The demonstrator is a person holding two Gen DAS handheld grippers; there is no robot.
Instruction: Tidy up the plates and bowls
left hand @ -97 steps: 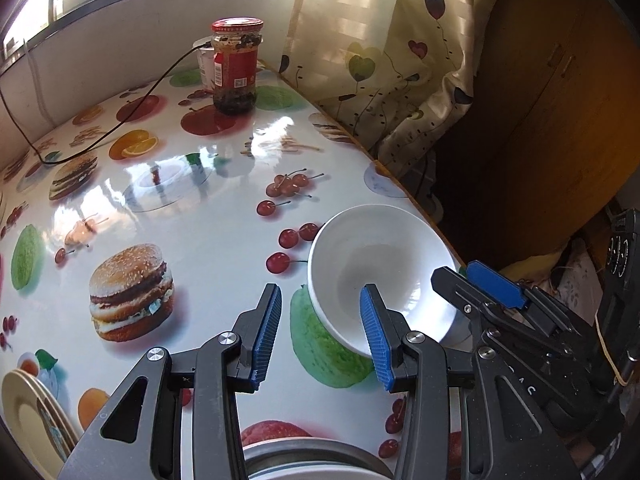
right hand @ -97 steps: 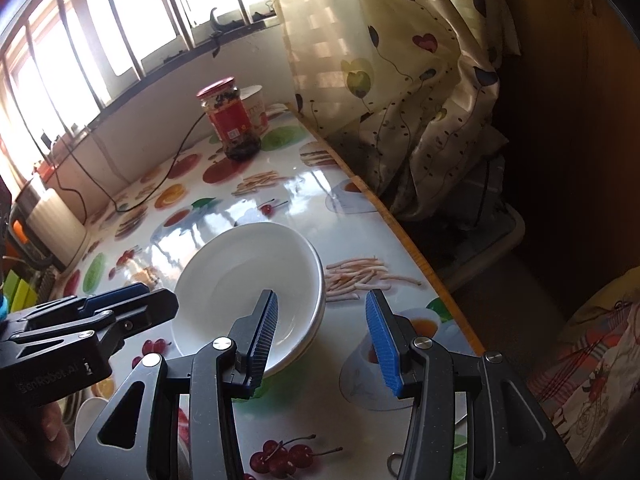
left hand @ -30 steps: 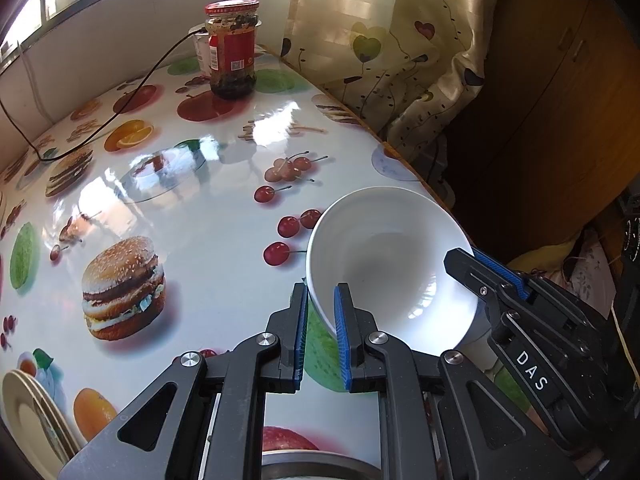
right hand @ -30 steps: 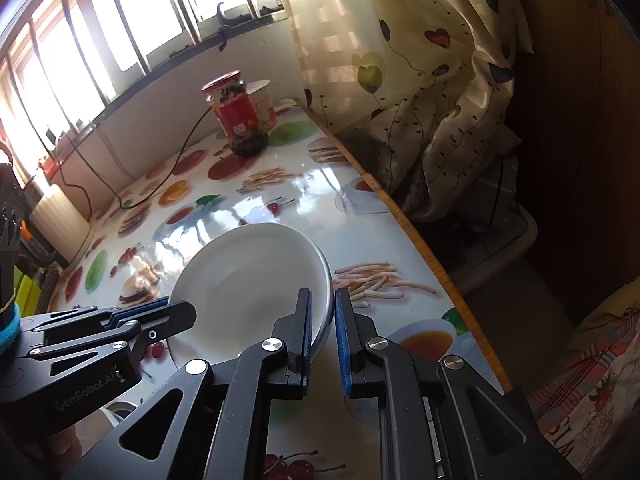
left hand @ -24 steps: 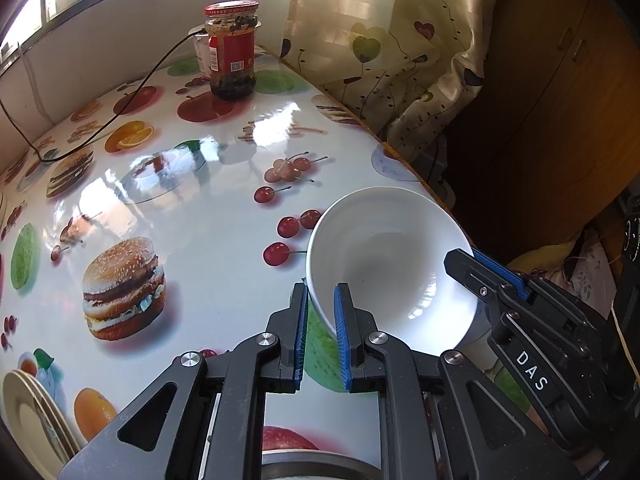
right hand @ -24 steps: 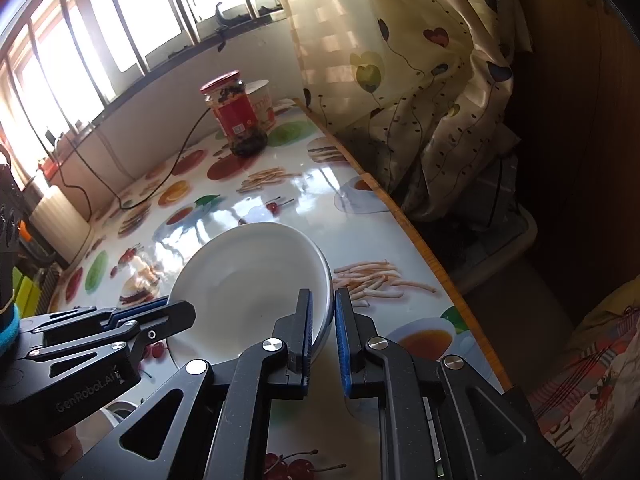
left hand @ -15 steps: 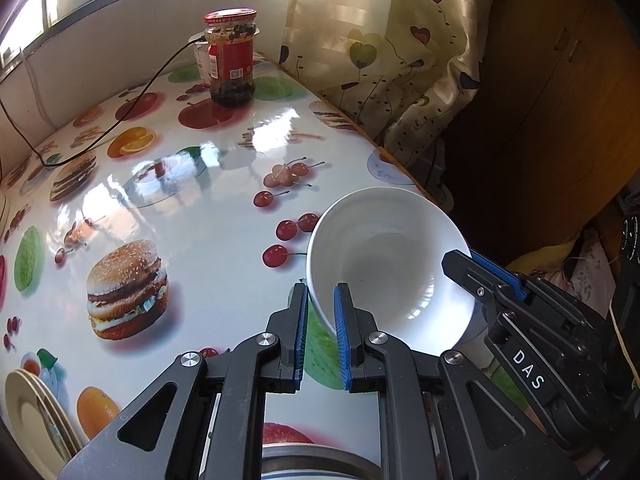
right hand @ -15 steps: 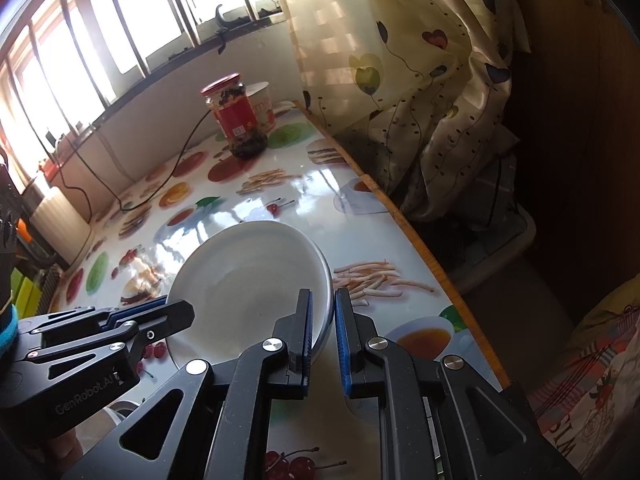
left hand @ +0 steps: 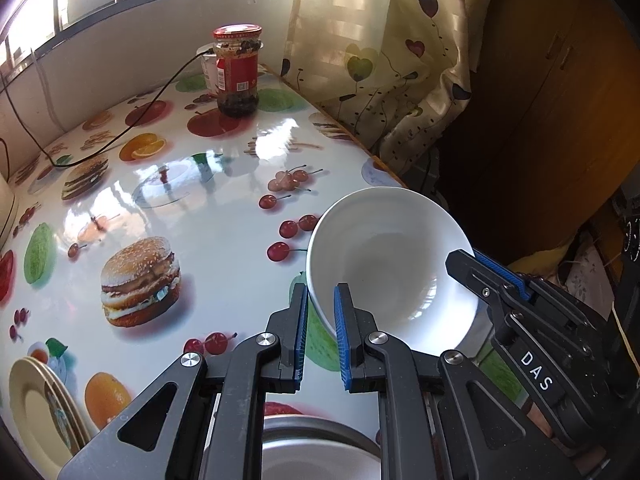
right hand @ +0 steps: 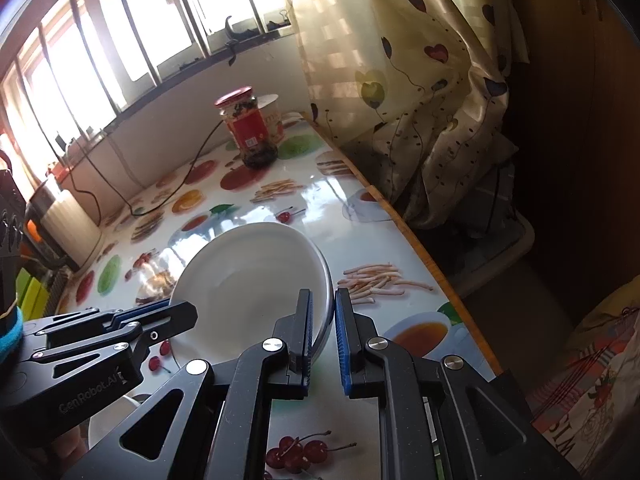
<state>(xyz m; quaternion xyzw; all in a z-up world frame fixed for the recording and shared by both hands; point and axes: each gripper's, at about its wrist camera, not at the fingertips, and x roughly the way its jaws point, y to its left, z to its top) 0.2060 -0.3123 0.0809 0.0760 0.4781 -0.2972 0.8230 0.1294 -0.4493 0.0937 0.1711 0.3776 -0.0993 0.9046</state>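
- Left wrist view: left hand-held gripper (left hand: 321,328) pinches the rim of a plain white ceramic bowl (left hand: 390,268), tilted above the fruit-print desk (left hand: 200,216); stacked cream plates (left hand: 44,404) sit bottom-left.
- Right wrist view: right hand-held gripper (right hand: 322,334) clamps the bowl's opposite rim; only here, barred windows (right hand: 132,40).

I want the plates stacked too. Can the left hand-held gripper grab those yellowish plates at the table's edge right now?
Probably not yet. The left hand-held gripper is shut on the white bowl's rim, as is the right hand-held gripper opposite. The yellowish plates sit apart with bare table between, so the bowl must be set down first.
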